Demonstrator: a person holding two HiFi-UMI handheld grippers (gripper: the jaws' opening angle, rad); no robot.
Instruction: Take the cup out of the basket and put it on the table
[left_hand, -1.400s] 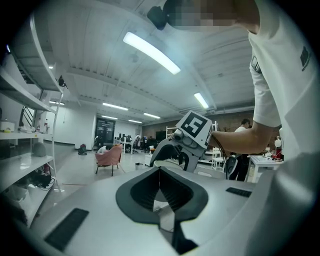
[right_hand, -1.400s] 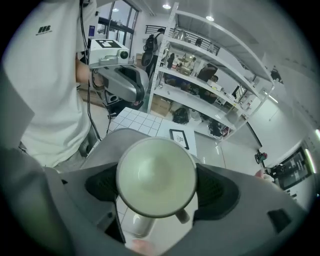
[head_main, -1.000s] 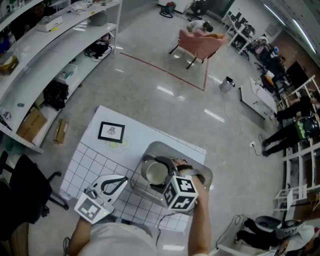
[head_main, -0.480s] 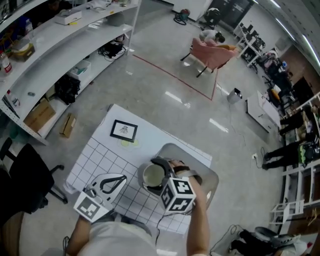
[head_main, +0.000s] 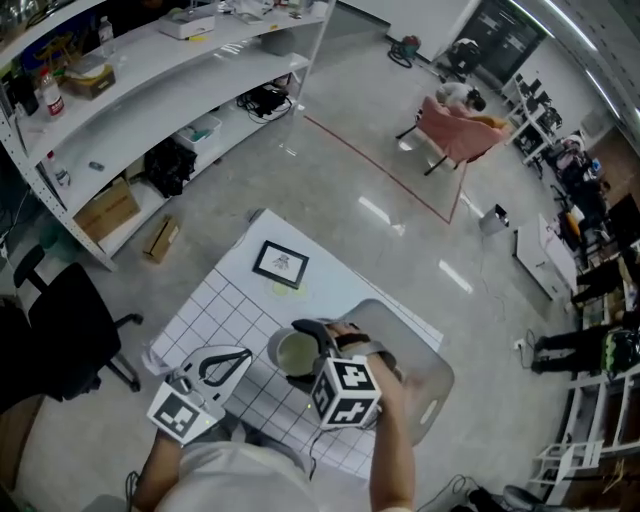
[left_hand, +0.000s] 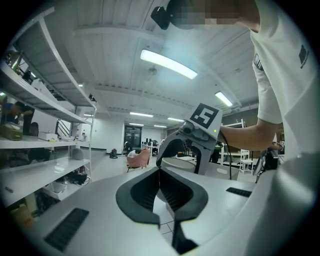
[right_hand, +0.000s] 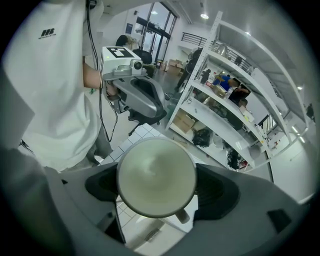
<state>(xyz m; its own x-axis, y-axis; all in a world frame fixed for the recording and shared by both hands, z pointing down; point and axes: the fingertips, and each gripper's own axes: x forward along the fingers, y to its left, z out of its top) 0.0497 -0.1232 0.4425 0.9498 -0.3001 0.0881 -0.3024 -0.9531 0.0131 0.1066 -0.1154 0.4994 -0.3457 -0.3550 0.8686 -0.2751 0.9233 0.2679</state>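
The cup, inside the basket a second ago, is now clear of it. The right gripper holds it over the middle of the table, jaws clamped on its sides and its mouth facing up. Whether it touches the gridded surface cannot be told. The grey basket stands along the table's right edge, just beside the cup. The left gripper waits at the near left corner, jaws pressed together on nothing. A framed card lies near the far edge.

An open lab hall: long white shelving, gridded table.
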